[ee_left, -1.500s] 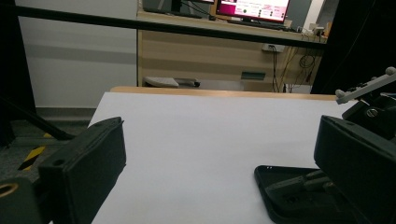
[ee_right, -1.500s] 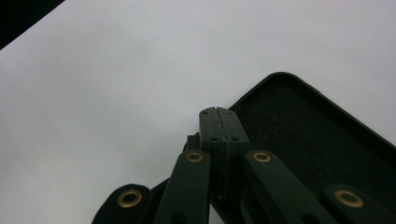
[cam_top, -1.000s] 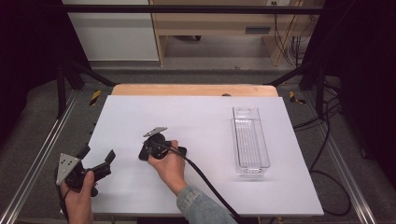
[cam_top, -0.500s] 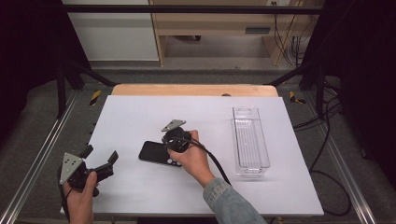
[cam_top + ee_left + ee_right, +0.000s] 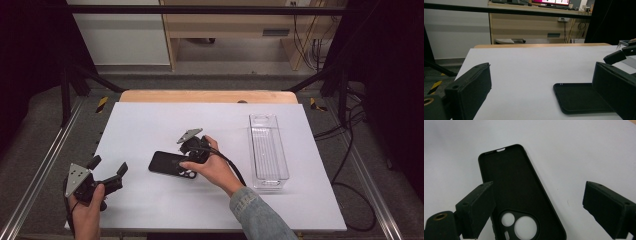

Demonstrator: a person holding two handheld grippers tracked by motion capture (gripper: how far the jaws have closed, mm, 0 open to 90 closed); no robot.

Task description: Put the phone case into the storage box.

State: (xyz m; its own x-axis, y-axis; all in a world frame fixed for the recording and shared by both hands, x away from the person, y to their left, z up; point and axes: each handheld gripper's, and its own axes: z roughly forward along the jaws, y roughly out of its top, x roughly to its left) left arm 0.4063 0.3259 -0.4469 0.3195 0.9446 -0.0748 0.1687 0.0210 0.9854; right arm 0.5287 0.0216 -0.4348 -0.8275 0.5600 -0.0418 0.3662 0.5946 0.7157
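Phone case (image 5: 170, 164), black and empty with its open side up, lies flat on the white table (image 5: 150, 120) a little toward the near edge and left of the middle, camera cut-outs at the end nearest the right hand (image 5: 212, 167). The right tongs (image 5: 186, 159) hang just above that camera end; their jaws have just been opening and now stand wide with nothing between them, the case lying free on the table below, as the right gripper view shows (image 5: 521, 195). The left tongs (image 5: 107, 169) wait near the near left corner, also gaping and empty, their view looking level across the table at the case's bottom end (image 5: 581, 98).

The case looks just set down, so the sound way on is probably a straight lift, keeping both pads clear of the thin rim so the case does not skid or tip. If it is meant for the clear plastic bin (image 5: 268, 150) by the right edge, a regrip across the narrow width near the middle would likely hold best; a soft case may flex if pinched at one corner.
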